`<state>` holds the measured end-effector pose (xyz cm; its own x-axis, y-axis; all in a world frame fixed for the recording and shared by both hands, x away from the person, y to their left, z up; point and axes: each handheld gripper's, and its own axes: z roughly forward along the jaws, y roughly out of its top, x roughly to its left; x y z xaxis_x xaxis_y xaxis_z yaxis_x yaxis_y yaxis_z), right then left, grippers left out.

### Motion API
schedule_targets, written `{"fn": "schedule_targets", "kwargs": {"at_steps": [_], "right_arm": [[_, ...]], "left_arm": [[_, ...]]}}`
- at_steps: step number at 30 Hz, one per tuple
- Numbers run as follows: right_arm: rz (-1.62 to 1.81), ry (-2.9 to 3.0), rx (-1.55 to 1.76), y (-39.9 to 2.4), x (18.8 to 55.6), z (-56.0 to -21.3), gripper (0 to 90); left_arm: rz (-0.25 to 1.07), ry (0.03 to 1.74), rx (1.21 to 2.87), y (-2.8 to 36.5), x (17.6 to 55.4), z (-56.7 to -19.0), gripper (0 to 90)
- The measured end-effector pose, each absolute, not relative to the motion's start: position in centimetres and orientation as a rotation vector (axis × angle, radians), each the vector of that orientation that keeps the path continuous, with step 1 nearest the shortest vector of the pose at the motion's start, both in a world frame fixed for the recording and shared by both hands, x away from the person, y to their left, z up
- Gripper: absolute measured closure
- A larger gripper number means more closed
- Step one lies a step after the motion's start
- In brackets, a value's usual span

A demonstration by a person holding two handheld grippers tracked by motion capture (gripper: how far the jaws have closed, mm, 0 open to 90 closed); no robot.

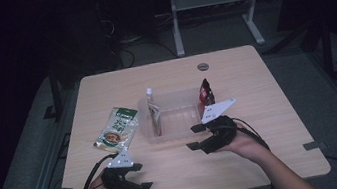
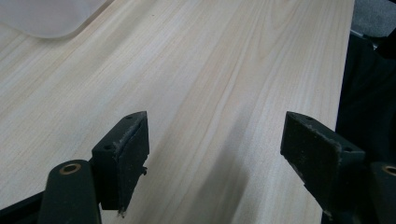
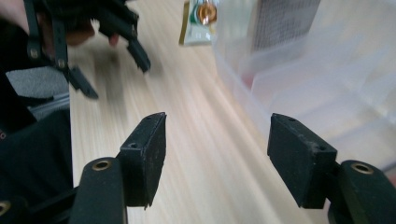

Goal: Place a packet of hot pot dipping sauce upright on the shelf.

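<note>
Clear bin (image 1: 172, 133) held two upright packets; green pouch (image 1: 116, 128) lay beside it on bench (image 1: 260, 111). Right tool (image 1: 195, 137) near bin, jaws wide, empty, likely for reaching; left tool (image 1: 142, 176) wide, empty, idle.

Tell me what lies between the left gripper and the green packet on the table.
Only bare table: in the high view nothing lies between the left gripper and the green packet.

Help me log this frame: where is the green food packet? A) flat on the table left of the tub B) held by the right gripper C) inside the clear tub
A: the green packet lies flat on the table, left of the clear tub.
</note>
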<state>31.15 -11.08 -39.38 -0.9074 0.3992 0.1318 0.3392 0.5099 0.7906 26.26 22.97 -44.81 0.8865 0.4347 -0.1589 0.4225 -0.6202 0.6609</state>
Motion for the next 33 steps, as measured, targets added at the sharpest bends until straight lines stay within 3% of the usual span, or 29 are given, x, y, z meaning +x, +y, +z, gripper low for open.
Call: {"fn": "schedule_targets", "kwargs": {"at_steps": [13,33], "right_arm": [[1.275,2.737,0.727,-13.2,27.8,-42.9,34.9],[1.263,2.735,0.709,-13.1,27.9,-43.1,32.3]], "left_arm": [[0.034,0.625,2.319,23.3,26.2,-44.4,24.2],[0.189,0.799,2.295,26.2,28.1,-42.4,26.0]]}}
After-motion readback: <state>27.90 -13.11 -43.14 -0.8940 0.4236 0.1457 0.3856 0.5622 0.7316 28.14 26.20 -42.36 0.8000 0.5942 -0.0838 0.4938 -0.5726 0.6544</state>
